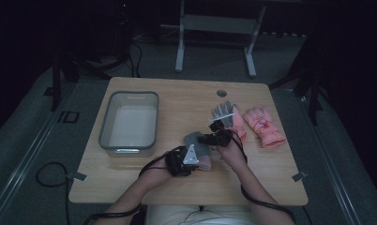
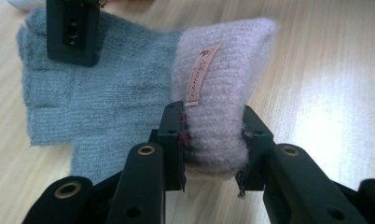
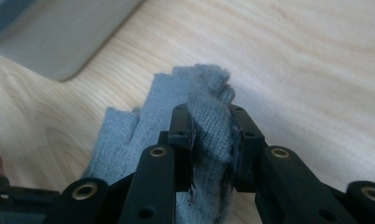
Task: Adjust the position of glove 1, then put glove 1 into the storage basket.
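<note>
Worktop (image 1: 144,187), light wood. Grey plastic bin (image 1: 103,126) sits toward its left edge. Pink ski glove (image 1: 264,125) lies toward the right edge, with a grey-and-pink knit glove (image 1: 229,116) just beside it. Second knit glove (image 2: 106,88), grey with a pale pink cuff (image 2: 223,88), lies near the front edge, mid-width. Left gripper (image 2: 212,140) pinches the cuff; right gripper (image 3: 212,135) pinches the grey finger end (image 3: 209,100). Cuff label (image 2: 200,74) illegible.
</note>
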`<state>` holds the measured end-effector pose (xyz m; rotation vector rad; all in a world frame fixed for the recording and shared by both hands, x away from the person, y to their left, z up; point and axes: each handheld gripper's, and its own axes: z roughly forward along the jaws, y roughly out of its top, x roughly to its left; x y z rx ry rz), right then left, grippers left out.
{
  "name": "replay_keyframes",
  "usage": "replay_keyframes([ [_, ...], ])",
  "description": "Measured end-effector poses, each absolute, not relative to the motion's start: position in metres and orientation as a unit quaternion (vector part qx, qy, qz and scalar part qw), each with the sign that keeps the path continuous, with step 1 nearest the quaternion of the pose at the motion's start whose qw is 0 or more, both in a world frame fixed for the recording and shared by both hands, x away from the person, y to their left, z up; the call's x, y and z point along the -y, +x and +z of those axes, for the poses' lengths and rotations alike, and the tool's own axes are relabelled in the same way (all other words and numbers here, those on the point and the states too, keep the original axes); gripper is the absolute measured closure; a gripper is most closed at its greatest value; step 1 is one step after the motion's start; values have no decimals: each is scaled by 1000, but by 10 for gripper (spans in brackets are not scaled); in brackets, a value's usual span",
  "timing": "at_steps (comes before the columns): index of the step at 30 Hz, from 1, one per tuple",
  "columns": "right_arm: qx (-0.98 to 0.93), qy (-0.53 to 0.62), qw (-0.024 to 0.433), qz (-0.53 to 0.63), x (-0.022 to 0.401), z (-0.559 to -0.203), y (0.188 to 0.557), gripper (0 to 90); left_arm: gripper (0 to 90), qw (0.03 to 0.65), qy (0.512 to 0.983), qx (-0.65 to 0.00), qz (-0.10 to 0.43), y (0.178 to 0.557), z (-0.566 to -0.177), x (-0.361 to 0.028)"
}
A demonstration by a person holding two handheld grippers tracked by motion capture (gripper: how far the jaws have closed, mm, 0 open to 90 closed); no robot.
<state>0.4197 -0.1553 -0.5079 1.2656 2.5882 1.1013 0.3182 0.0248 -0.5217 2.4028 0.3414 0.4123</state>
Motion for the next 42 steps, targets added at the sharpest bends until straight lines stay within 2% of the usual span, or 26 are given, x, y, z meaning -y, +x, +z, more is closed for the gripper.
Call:
replay_keyframes([
  [11,-826,394,40,401,151,-473,416,742,679,348,912,-133,174,318,-487,-43],
  [26,-826,379,46,415,136,-452,416,743,685,334,916,-130,183,318,-463,-58],
  [42,-832,347,61,429,92,-412,430,743,689,298,919,-138,217,327,-422,-97],
])
